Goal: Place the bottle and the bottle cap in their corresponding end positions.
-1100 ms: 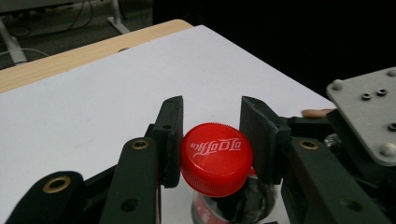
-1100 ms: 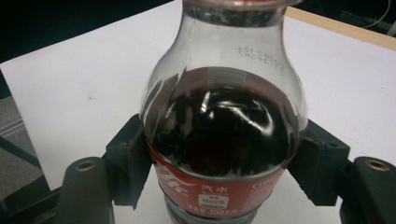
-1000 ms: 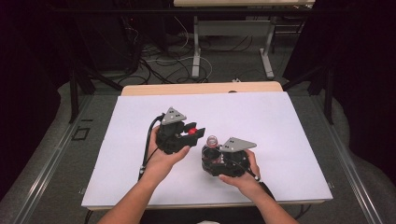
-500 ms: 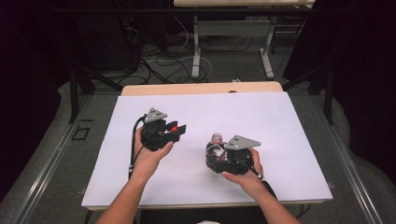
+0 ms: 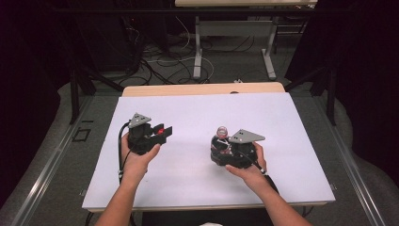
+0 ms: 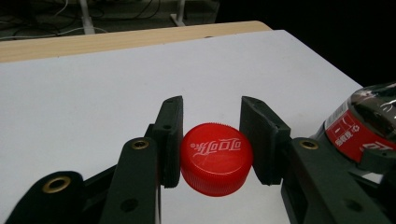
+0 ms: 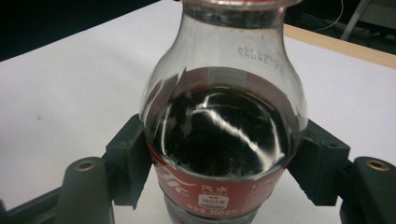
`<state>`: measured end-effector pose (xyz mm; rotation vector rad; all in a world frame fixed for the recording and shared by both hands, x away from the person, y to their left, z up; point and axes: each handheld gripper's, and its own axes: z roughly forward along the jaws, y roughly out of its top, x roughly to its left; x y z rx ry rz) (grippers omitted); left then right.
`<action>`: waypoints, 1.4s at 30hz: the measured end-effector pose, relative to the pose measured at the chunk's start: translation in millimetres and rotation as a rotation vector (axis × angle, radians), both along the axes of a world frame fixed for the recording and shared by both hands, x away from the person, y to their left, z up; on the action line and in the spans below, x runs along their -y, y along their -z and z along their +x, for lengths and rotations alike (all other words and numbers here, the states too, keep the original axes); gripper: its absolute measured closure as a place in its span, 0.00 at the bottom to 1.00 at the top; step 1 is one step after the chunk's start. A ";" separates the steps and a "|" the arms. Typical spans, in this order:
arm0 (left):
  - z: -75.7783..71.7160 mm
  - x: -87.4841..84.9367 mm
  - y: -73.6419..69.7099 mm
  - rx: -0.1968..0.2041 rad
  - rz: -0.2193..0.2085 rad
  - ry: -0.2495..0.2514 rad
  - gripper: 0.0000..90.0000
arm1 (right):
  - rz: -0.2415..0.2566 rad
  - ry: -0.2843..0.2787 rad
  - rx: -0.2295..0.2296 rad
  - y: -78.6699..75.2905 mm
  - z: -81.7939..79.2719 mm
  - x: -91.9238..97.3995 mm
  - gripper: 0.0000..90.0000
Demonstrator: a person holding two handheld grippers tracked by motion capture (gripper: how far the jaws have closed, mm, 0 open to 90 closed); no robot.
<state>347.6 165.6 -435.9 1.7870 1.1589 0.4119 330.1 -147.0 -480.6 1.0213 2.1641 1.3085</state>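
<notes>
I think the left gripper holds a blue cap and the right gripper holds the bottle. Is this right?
Not quite: the cap is red, not blue, as the left gripper view shows. The left gripper does hold it between its jaws, and the right gripper holds the bottle.

White Coca-Cola script in Chinese on the red cap (image 6: 216, 157), frame centre; the bottle (image 7: 224, 121) label, frame bottom, reads "300".

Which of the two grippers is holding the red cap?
The left gripper: its jaws clamp the red cap. The right gripper grips the cola bottle.
</notes>
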 end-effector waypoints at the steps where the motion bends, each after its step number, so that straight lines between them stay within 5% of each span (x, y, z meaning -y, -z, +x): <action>1: -0.3 -1.9 1.1 -0.002 0.001 -0.004 0.68 | 0.000 0.001 0.001 -0.4 2.4 -0.2 0.33; 11: -0.4 -11.9 8.2 -0.013 -0.012 -0.022 0.68 | 0.017 0.054 -0.012 -8.7 37.7 -9.9 0.33; 22: -1.9 -15.1 7.7 -0.014 -0.039 -0.031 0.68 | 0.013 0.115 0.027 -16.3 85.7 -27.0 0.33; 30: -1.8 -16.8 8.4 -0.023 -0.039 -0.027 0.68 | 0.001 0.140 0.003 0.7 112.8 -38.5 0.33; 42: 0.5 -19.0 13.1 -0.031 -0.040 -0.034 0.68 | -0.016 0.140 -0.015 32.6 124.7 -55.0 0.33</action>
